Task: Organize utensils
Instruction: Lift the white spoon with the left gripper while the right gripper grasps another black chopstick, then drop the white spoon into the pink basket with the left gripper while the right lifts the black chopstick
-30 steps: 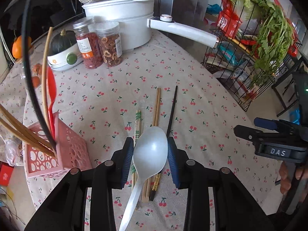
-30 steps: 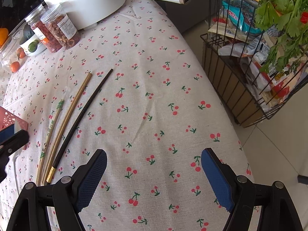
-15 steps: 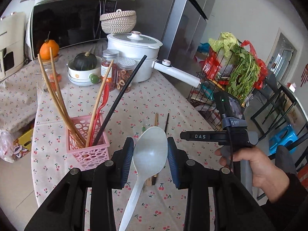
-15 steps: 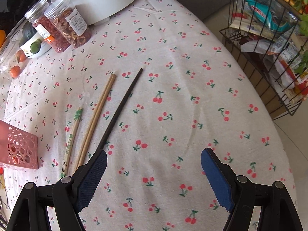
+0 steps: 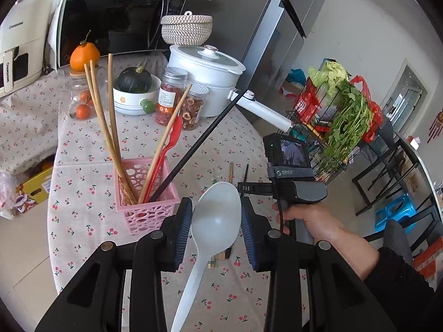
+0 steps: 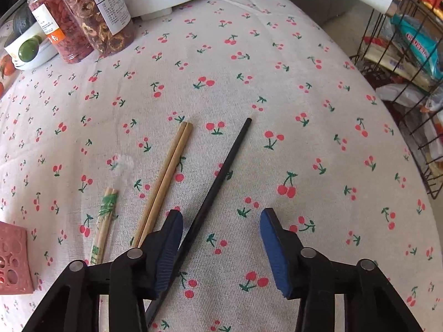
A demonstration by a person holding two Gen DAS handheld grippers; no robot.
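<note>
My left gripper [image 5: 216, 222] is shut on a white plastic spoon [image 5: 214, 218], held high above the table, bowl up. A pink utensil basket [image 5: 151, 211] below and to the left holds wooden chopsticks, a red spoon and a black chopstick. My right gripper [image 6: 221, 244] is open, low over the cherry-print cloth; it also shows in the left wrist view [image 5: 293, 185]. A black chopstick [image 6: 221, 171] lies between its fingers, close to the left finger [image 6: 167, 246]. A wooden chopstick pair [image 6: 169, 171] and a paper-wrapped pair [image 6: 103, 221] lie further left.
Two jars [image 6: 91, 13], a white pot [image 5: 205, 77] with a long handle and a bowl with a squash [image 5: 133, 91] stand at the back. A wire rack with greens [image 5: 343, 121] stands right of the table. The basket corner [image 6: 12, 260] shows at left.
My left gripper has risen further with the spoon and now looks down on the basket. My right gripper has dropped closer over the black chopstick, which now lies between its fingers.
</note>
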